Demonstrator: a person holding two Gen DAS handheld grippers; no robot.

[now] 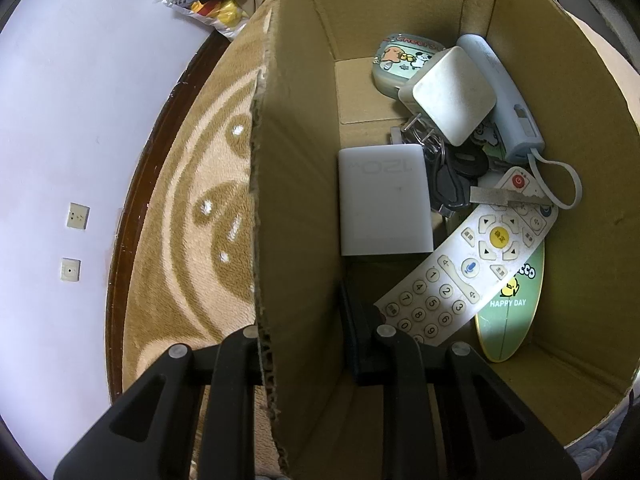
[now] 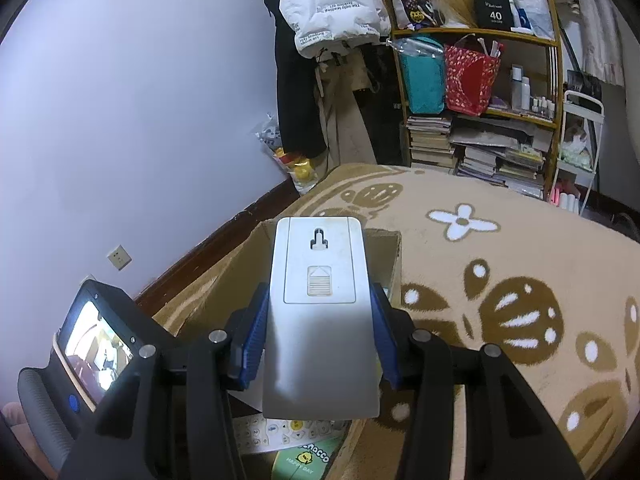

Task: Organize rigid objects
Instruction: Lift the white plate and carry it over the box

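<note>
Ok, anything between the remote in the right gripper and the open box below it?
Nothing visible. The right gripper holds the grey remote above the cardboard box, whose top is open. The white keypad remote already lies inside beneath it.

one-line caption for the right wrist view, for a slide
Right gripper clamps a grey remote, back side up, above the cardboard box.

Cardboard box (image 1: 304,120): plain brown. Rug (image 2: 520,264): beige with brown rings and white flower motif. Remote control (image 1: 472,264): white, yellow centre button, red power button. Held remote (image 2: 320,312): grey-white back. Gripper pads (image 2: 252,336): blue. Oval card (image 1: 516,304): green with yellow chick.
</note>
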